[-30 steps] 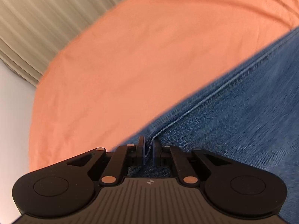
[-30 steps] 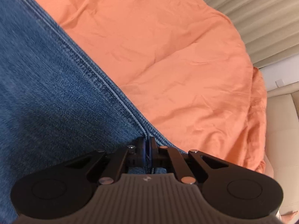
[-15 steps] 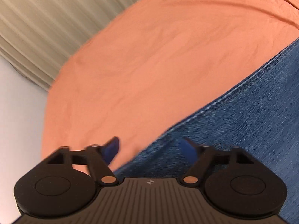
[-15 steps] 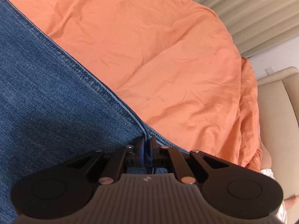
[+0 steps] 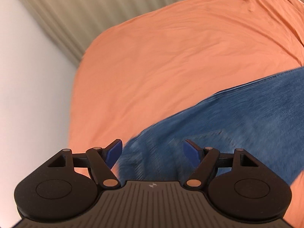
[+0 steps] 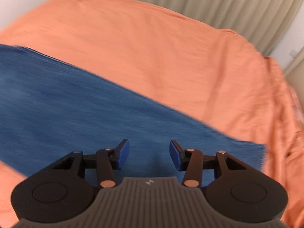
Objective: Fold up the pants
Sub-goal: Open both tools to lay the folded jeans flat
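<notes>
Pale pleated curtains (image 6: 209, 1) hang behind a bed spread with a creased orange sheet (image 5: 180, 60), and a white wall (image 5: 28, 95) runs along its side in the left wrist view. A beige upholstered edge shows at the far right of the right wrist view. The blue denim pants (image 6: 79, 102) lie flat on the sheet, blurred in both views, their long edge running slantwise across the orange. Nothing else lies on the bed near them.

The left claw (image 5: 153, 152) is spread wide above the denim, its jaws having just eased in slightly, with nothing pinched between its blue pads (image 5: 114, 154). The right claw (image 6: 149, 154) stands partly spread, its jaws having just been opening, empty, the pants below it.
</notes>
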`<action>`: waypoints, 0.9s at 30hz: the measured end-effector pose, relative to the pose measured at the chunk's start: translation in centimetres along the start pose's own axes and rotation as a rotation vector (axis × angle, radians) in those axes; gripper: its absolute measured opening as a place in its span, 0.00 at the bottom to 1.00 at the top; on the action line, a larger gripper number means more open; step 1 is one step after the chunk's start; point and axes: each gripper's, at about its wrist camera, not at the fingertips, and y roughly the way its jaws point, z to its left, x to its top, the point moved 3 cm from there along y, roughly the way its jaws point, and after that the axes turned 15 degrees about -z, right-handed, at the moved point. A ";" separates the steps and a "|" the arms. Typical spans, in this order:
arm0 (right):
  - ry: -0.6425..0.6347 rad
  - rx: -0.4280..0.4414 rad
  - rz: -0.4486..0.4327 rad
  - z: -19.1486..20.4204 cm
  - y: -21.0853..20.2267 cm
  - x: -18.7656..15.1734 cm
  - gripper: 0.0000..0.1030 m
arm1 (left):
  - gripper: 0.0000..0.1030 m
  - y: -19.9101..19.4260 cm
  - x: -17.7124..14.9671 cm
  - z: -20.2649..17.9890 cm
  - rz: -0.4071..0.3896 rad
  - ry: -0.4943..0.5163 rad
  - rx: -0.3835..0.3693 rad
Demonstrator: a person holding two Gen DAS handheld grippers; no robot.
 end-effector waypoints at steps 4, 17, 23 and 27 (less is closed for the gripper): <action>0.091 0.129 -0.020 7.3 -2.4 -0.2 0.42 | 0.84 -3.0 -2.5 3.8 0.068 -0.059 0.011; 0.343 0.325 -0.010 22.9 -4.1 -4.9 0.41 | 0.83 -3.0 -15.6 9.1 -0.011 -0.570 -0.142; 0.284 0.339 -0.032 25.3 -4.6 -5.4 0.41 | 0.83 0.1 -21.7 10.3 -0.113 -0.956 -0.179; 0.252 0.367 -0.047 26.3 -4.8 -5.0 0.41 | 0.83 2.1 -24.3 10.7 -0.206 -1.205 -0.185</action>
